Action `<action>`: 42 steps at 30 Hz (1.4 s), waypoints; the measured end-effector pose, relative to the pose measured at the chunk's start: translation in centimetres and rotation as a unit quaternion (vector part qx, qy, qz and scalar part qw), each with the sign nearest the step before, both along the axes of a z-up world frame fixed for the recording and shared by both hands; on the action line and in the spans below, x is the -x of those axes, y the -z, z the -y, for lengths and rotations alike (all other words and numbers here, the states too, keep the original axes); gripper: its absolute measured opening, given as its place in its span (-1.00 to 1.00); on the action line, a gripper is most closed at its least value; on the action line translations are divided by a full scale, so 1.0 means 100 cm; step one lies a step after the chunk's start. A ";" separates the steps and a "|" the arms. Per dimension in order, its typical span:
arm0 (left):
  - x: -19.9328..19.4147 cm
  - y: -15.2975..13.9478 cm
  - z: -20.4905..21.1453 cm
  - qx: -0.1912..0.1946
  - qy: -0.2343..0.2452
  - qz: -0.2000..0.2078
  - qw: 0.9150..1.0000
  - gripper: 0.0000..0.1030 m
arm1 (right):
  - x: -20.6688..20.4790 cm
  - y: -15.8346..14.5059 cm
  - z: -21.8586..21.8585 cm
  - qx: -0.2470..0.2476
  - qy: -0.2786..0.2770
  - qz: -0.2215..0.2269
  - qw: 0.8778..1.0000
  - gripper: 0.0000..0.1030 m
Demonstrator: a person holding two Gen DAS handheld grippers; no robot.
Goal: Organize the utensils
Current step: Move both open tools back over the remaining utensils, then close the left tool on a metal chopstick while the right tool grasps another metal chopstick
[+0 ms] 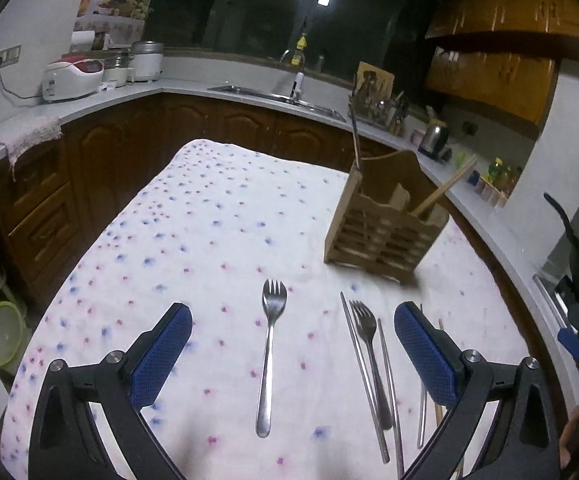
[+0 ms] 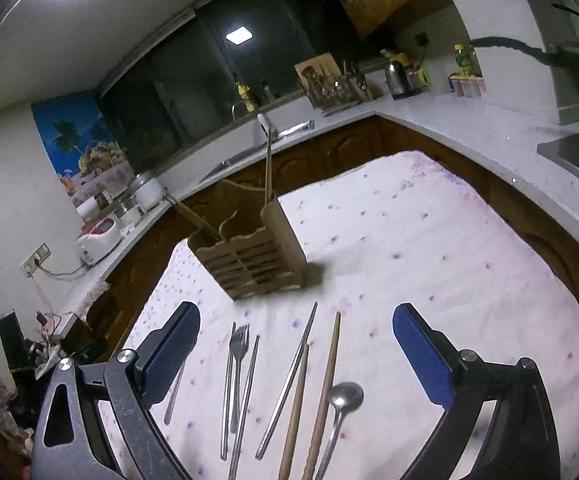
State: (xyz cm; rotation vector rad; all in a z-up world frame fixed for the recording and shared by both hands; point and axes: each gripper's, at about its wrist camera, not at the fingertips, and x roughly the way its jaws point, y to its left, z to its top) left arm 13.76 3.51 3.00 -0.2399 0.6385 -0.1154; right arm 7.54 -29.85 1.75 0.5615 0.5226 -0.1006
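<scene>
I hold left tool [image 1: 292, 334] and right tool [image 2: 296, 334] spread wide and empty over forks [image 1: 270, 354], chopsticks [image 2: 326, 392] and spoon [image 2: 339, 412] at the desk's [image 2: 429, 240] near edge, caddy [image 2: 255, 258] mid-desk awaiting them.

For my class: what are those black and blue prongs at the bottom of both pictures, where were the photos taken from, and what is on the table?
A person holds a two-fingered grabber in each hand, each with its own camera. The left gripper and right gripper are both open, holding nothing. On the flowered tablecloth lie a lone fork, a second fork between metal chopsticks, wooden chopsticks and a spoon. The wooden utensil holder already has some sticks standing inside.
</scene>
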 end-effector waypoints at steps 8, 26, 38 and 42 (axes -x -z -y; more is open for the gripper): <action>0.000 -0.002 0.005 -0.009 0.008 -0.007 1.000 0.98 | -0.005 0.006 -0.006 0.002 -0.017 -0.017 1.000 0.91; -0.059 0.023 0.033 -0.045 0.039 -0.085 0.995 0.64 | -0.043 0.037 -0.007 0.005 -0.036 -0.074 0.997 0.71; -0.146 0.057 0.068 -0.072 0.072 -0.159 0.982 0.13 | -0.096 0.065 -0.009 0.004 -0.066 -0.125 0.990 0.11; -0.171 0.068 0.082 -0.090 0.085 -0.170 0.978 0.01 | -0.118 0.076 -0.011 0.008 -0.076 -0.143 0.987 0.00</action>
